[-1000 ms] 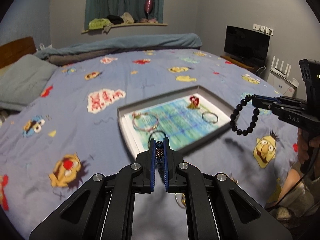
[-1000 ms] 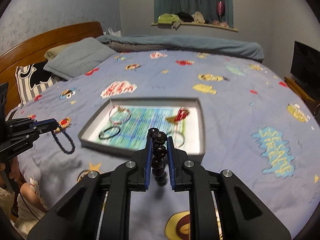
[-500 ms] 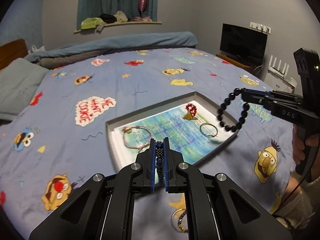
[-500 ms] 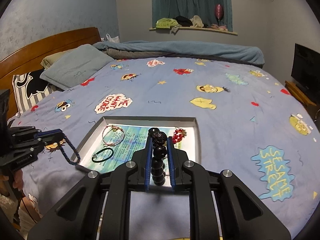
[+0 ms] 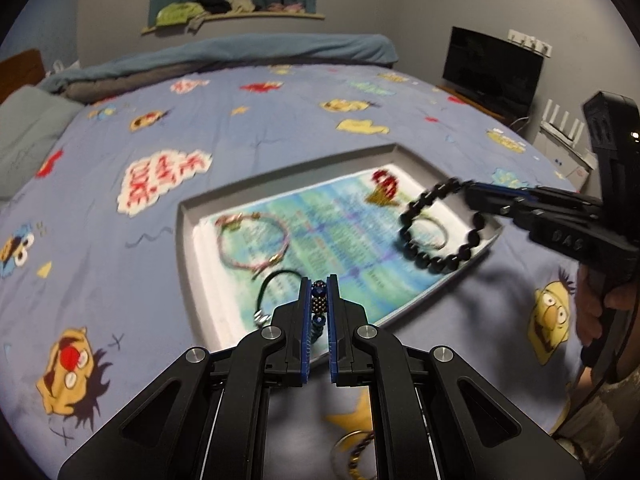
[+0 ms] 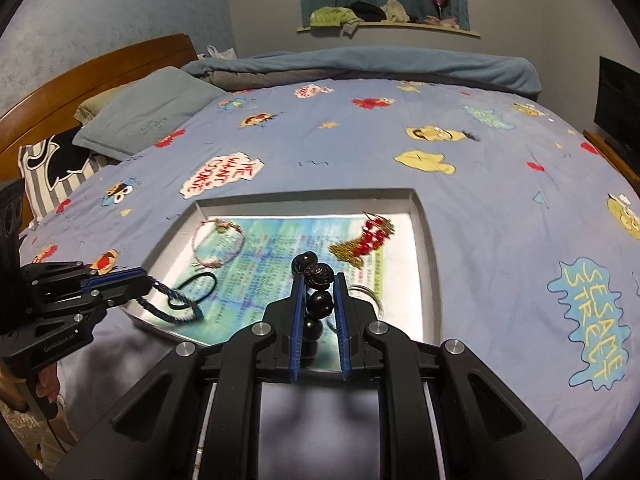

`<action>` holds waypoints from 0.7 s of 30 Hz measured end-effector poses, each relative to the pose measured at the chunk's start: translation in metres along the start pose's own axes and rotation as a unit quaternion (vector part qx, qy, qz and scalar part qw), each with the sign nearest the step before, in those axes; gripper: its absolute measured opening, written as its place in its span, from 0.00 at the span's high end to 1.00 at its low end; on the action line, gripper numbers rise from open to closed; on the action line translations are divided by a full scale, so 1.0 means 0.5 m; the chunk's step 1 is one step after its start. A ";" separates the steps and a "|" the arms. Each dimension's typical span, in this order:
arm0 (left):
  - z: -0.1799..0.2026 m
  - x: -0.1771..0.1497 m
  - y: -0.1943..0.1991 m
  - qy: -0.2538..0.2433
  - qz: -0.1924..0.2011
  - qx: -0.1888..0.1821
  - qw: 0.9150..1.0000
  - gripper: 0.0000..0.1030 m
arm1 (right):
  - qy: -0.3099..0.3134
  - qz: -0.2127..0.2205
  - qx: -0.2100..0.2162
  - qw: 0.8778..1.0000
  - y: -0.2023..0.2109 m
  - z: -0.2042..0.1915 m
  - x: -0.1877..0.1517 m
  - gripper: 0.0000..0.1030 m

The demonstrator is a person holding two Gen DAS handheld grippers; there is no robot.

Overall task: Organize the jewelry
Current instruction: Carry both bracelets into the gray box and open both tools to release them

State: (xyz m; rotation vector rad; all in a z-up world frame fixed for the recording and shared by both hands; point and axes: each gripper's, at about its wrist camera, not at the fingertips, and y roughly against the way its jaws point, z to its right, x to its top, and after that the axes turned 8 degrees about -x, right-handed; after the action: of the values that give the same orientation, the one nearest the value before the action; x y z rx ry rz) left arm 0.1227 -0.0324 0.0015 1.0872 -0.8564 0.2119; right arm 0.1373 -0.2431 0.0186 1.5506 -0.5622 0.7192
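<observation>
A shallow grey tray (image 6: 425,240) is seen lying on a bed covered by a blue cartoon-print bedspread (image 6: 460,168). A printed blue-green paper sheet lines the tray's floor.

Four pieces are already laid inside the tray: a pink bracelet (image 6: 218,242) at the far left, a thin dark band (image 6: 198,286) below it, a red-and-gold beaded ornament (image 6: 366,240) at the far right, and a thin metal ring (image 6: 366,294) near the front right.

Two more pieces are carried but not yet set down. The left claw (image 5: 319,300) is closed narrowly on a small blue beaded bracelet (image 6: 176,304), which is seen from the right wrist view hanging over the tray's near left corner. The right claw (image 6: 318,304) is closed on a bracelet of large black beads (image 5: 440,236), whose loop dangles above the tray's right side in the left wrist view.

By this judgement, the task is well advanced: both held bracelets remain to be lowered and released onto free spots of the sheet. One more ring-like piece (image 5: 356,452) is glimpsed on the bedspread beneath the left claw, outside the tray, so it probably is left to be collected.
</observation>
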 end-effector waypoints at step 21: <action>-0.084 -0.027 -0.065 0.049 -0.044 0.032 0.997 0.92 | 0.005 -0.064 0.004 0.998 -0.081 -0.018 -0.026 0.86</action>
State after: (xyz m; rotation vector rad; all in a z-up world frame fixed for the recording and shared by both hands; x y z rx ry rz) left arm 0.1525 -0.0092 -0.0384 1.1620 -0.7166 0.2172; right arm 0.1566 -0.2305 -0.0183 1.5744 -0.4499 0.6314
